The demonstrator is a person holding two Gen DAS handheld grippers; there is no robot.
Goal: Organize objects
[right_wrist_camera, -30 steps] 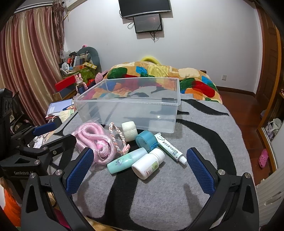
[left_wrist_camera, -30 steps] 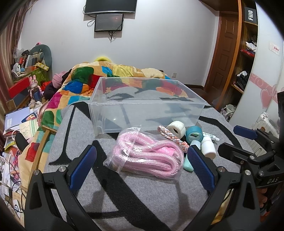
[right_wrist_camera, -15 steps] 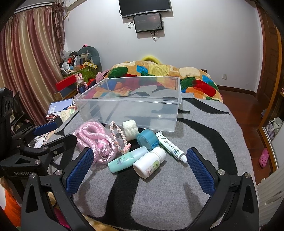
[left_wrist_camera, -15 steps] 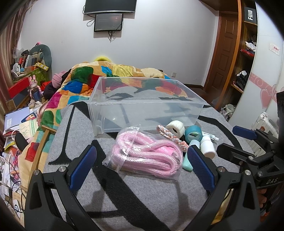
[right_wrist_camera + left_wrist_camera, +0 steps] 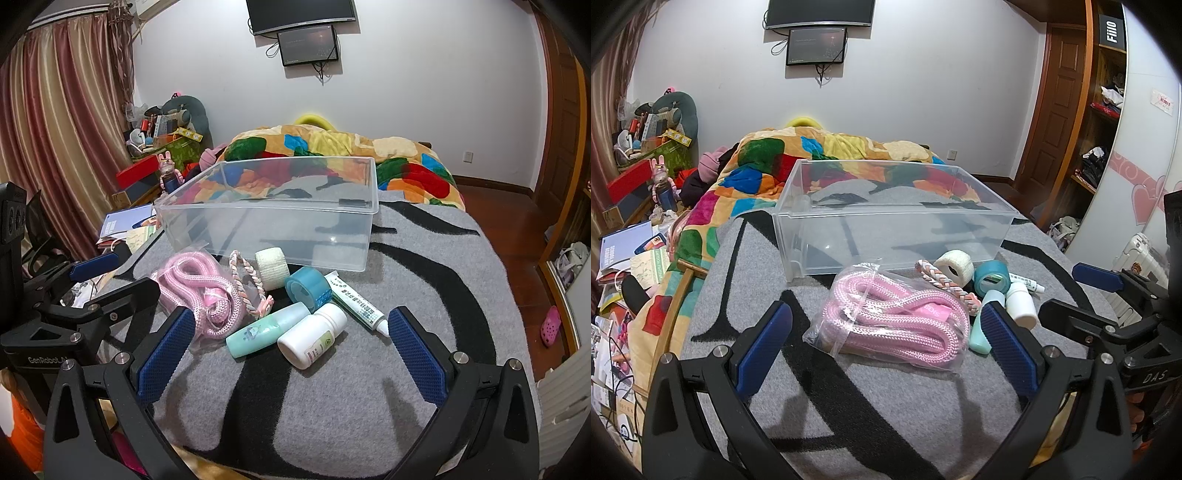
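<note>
left gripper (image 5: 886,336) spread wide, framing the bagged pink rope (image 5: 894,321); right gripper (image 5: 288,347) equally spread. nothing boxed yet: next, pinch rope, lift into clear bin (image 5: 894,221).

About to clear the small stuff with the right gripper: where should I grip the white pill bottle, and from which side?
Grip the white pill bottle across its wide body, coming from above. It lies on its side, cap toward the ointment tube, with the mint bottle close alongside, so keep the right gripper fingers off that.

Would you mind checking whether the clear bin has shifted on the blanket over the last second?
No. The clear bin sits where it was against the blanket's black stripes.
</note>
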